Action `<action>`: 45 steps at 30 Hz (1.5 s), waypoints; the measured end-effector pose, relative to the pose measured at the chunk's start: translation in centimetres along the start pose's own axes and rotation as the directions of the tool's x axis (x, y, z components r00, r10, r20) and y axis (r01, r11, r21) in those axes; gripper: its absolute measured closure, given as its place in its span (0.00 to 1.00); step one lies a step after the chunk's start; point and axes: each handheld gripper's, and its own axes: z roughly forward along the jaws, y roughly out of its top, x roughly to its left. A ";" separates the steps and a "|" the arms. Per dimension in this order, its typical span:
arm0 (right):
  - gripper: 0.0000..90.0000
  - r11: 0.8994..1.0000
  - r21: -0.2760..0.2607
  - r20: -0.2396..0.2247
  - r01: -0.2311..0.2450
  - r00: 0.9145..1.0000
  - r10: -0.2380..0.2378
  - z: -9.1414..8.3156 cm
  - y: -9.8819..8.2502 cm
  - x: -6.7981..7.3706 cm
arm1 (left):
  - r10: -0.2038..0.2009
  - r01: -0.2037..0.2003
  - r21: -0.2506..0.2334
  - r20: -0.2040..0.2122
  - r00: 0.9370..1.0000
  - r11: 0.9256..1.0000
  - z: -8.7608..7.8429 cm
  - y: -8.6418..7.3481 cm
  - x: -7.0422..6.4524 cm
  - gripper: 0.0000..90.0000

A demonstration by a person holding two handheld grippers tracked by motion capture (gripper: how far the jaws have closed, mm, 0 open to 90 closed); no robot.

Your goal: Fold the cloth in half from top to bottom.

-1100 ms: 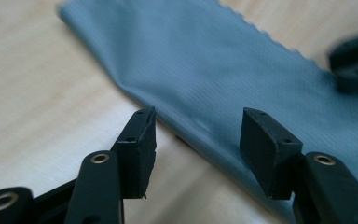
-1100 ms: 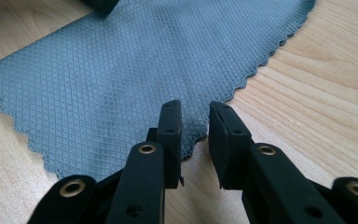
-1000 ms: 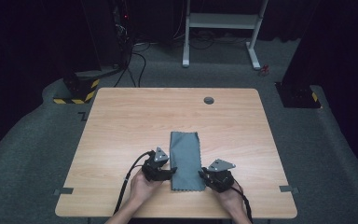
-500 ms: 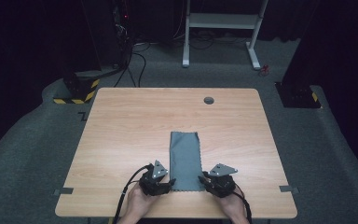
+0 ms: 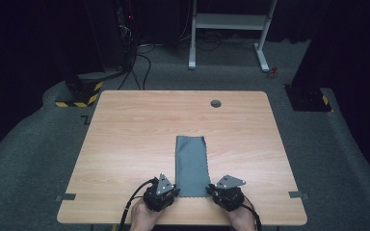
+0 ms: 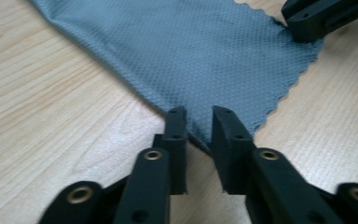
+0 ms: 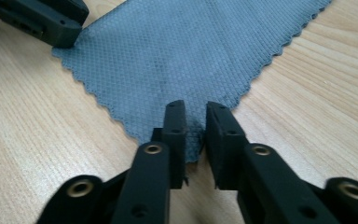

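Note:
A grey-blue cloth (image 5: pixel 191 166) lies flat on the wooden table (image 5: pixel 125 144), its short scalloped edge near the front. My left gripper (image 5: pixel 175 193) sits at the cloth's near left corner. In the left gripper view that corner (image 6: pixel 191 51) runs between the narrow jaws of my left gripper (image 6: pixel 198 114), which have just been closing; a slim gap still shows. My right gripper (image 5: pixel 211 192) is at the near right corner. Its jaws (image 7: pixel 196 107) have also just been closing and straddle the cloth (image 7: pixel 191 51) corner without clearly pressing it.
A round cable hole (image 5: pixel 216 103) sits at the table's far side. Tape strips (image 5: pixel 65 197) (image 5: pixel 297 194) mark the front corners. Beyond the table stand a white frame (image 5: pixel 231 21) and a yellow-black striped base (image 5: pixel 77 98) on grey carpet.
Both grippers have drawn back toward the table's front edge, from beside the cloth's lower half to its two near corners. The cloth has not shifted.

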 end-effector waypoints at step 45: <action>0.89 0.999 -0.030 0.078 -0.033 0.996 0.035 6.4 7.3 -6.0 | -0.076 0.076 0.002 -0.009 0.997 0.997 7.2 7.8 8.3 0.63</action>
